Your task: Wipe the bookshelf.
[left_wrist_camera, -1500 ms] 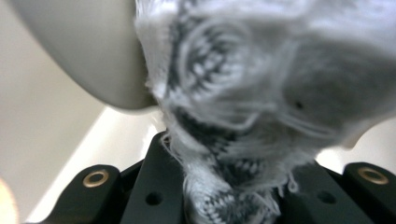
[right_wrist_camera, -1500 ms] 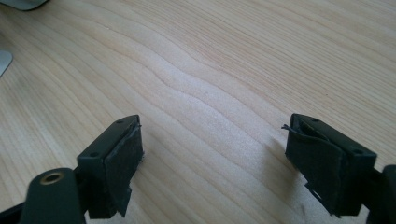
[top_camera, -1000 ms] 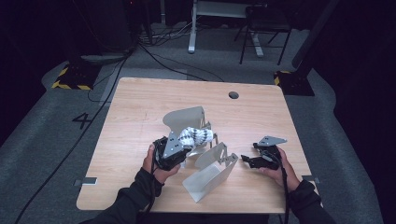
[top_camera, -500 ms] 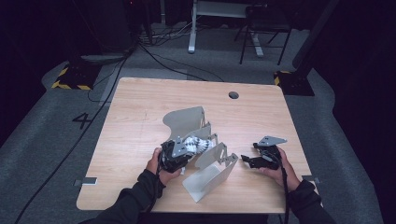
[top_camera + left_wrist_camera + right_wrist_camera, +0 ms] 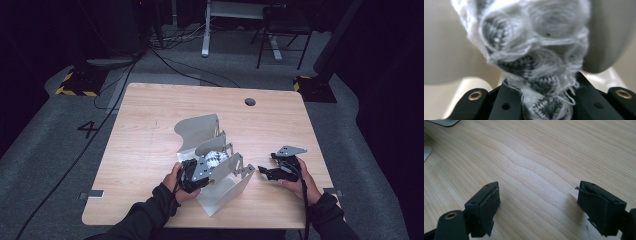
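I see a light wooden table (image 5: 150,130) with a round cable hole (image 5: 250,102) near its far edge. Behind it on the grey carpet stand a white desk frame (image 5: 206,50) and a dark chair (image 5: 280,35) — black cables (image 5: 165,62) snake across the floor. Yellow-black hazard blocks (image 5: 75,85) sit far left — a "4" (image 5: 89,129) marks the carpet.

The knitted cloth (image 5: 531,57) is pale grey-white with dark grey zigzag stitching (fuzzy loose threads over it). The metal rack (image 5: 200,131) is plain light grey. The tabletop (image 5: 150,125) is light wood with wavy grain. The right hand-held gripper (image 5: 537,207) is black, at 3 o'clock from the rack.
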`<state>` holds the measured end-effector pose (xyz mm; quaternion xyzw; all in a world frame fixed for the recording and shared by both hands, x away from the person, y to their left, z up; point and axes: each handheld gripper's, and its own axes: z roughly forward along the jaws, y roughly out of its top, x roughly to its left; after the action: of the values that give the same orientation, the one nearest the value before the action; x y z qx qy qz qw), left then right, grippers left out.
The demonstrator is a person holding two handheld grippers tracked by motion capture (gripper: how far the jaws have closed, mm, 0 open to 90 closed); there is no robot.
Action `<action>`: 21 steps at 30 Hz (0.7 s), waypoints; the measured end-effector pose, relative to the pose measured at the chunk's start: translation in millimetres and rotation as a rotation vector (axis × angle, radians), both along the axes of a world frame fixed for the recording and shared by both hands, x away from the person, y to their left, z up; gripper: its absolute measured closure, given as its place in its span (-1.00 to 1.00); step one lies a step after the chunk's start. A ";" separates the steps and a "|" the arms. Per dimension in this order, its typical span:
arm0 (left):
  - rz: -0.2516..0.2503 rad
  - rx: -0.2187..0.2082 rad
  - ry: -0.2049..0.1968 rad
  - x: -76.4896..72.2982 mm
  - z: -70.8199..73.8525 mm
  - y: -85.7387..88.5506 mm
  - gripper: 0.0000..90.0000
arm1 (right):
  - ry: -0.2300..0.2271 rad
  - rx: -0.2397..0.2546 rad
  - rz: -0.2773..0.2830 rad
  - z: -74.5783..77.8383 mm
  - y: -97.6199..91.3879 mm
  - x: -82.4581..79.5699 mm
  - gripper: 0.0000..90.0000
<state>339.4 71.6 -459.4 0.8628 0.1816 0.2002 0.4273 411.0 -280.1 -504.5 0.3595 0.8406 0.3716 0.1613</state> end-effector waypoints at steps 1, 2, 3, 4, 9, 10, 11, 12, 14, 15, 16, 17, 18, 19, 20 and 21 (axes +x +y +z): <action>-0.008 -0.018 -0.014 -1.1 4.0 2.2 0.73 | 0.000 -0.001 0.000 0.0 0.0 0.0 -0.59; -0.018 -0.032 -0.029 -2.2 7.4 4.2 0.73 | 0.000 0.000 0.000 0.1 0.0 0.0 -0.58; -0.037 -0.058 -0.069 -5.6 16.6 8.2 0.73 | 0.000 0.000 0.000 0.0 0.0 0.0 -0.58; -0.037 -0.058 -0.069 -5.6 16.6 8.2 0.73 | 0.000 -0.001 0.001 0.0 0.0 0.0 -0.59; -0.062 -0.160 -0.153 -15.8 42.4 19.7 0.73 | 0.000 0.000 0.000 0.0 0.0 0.0 -0.59; -0.062 -0.160 -0.153 -15.8 42.4 19.7 0.73 | 0.000 0.000 0.000 0.0 0.0 0.0 -0.59; -0.068 -0.177 -0.162 -17.8 46.9 22.3 0.73 | 0.000 0.000 0.001 0.0 0.0 0.0 -0.59; -0.069 -0.168 -0.163 -17.9 47.6 22.9 0.73 | 0.000 -0.001 0.000 0.0 0.0 0.0 -0.58; -0.071 -0.160 -0.152 -17.0 46.2 22.9 0.73 | 0.000 0.000 0.000 0.0 0.0 0.0 -0.59; -0.070 -0.150 -0.139 -15.4 43.1 22.4 0.73 | 0.000 -0.001 0.001 0.0 0.0 0.0 -0.58; -0.071 -0.141 -0.127 -14.1 40.8 21.8 0.73 | 0.000 0.000 0.000 0.0 0.0 0.0 -0.59; -0.074 -0.124 -0.110 -11.7 36.2 20.7 0.73 | 0.000 -0.001 0.001 0.0 0.0 0.0 -0.58; -0.078 -0.111 -0.088 -10.5 31.1 19.4 0.73 | 0.000 -0.001 0.001 0.0 0.0 0.0 -0.59; -0.083 -0.075 -0.071 -9.1 23.6 16.9 0.73 | 0.000 0.000 0.000 0.0 0.0 0.0 -0.58; -0.087 -0.049 -0.063 -9.0 18.7 14.7 0.73 | 0.000 -0.001 0.000 0.0 0.0 0.0 -0.59; -0.094 -0.011 -0.058 -8.7 12.7 12.6 0.73 | 0.000 -0.001 0.000 0.0 0.0 0.0 -0.59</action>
<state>330.7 84.2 -446.8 0.8618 0.1293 0.2038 0.4462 411.0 -280.1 -504.5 0.3593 0.8407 0.3714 0.1614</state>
